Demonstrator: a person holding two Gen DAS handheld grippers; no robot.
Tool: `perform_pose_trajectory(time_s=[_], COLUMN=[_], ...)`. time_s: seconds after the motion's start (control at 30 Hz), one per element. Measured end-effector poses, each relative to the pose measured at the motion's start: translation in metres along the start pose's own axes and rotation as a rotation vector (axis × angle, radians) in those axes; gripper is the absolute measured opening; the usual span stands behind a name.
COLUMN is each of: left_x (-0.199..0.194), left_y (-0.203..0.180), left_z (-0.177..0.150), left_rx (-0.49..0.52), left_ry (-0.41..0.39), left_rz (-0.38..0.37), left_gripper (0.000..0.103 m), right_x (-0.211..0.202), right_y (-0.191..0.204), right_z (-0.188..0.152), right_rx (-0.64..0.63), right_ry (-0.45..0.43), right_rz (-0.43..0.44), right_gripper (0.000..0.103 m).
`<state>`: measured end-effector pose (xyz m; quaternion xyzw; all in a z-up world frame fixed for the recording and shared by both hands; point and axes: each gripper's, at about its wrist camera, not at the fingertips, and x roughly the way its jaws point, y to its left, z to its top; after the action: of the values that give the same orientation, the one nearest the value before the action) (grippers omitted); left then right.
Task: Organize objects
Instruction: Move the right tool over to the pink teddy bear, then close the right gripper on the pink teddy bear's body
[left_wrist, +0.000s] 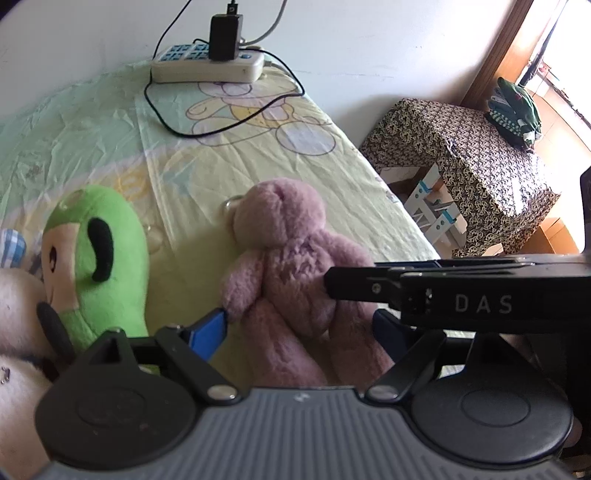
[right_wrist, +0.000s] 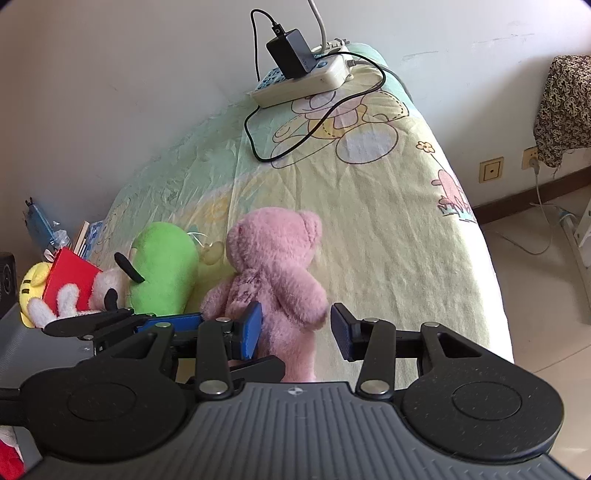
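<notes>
A pink teddy bear is seen lying on the bed, and everything else is placed relative to it. The right gripper is set around the bear's lower body, its fingers apart: the left blue pad is against the plush, the right pad stands clear of it. The left gripper is placed over the bear's legs; 1 blue fingertip lies beside the bear's arm, and whether the bear is pinched cannot be told. A green plush toy is seen just left of the bear. A power strip with a black charger is found well beyond the bear's head, near the wall.
</notes>
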<state>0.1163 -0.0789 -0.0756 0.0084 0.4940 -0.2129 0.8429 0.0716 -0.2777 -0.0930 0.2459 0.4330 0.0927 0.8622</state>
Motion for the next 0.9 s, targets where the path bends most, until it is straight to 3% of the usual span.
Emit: perform_pose_trajectory(time_s=[0.33, 0.6, 0.9], left_x=[0.007, 0.013, 0.019], left_y=[0.007, 0.003, -0.002], left_z=[0.006, 0.008, 0.008], left_rx=[-0.053, -0.045, -0.03], left_ry=[0.004, 0.007, 0.014], left_rz=[0.001, 0.019, 0.053], left_gripper=[0.088, 0.096, 0.096], right_x=[0.007, 0.014, 0.017], right_y=[-0.004, -0.005, -0.011], right_z=[0.005, 0.008, 0.005], right_rx=[0.041, 0.063, 0.123], right_ry=[-0.002, 0.009, 0.021], right_rz=[0.071, 0.106, 0.132], right_gripper=[0.047, 0.05, 0.05])
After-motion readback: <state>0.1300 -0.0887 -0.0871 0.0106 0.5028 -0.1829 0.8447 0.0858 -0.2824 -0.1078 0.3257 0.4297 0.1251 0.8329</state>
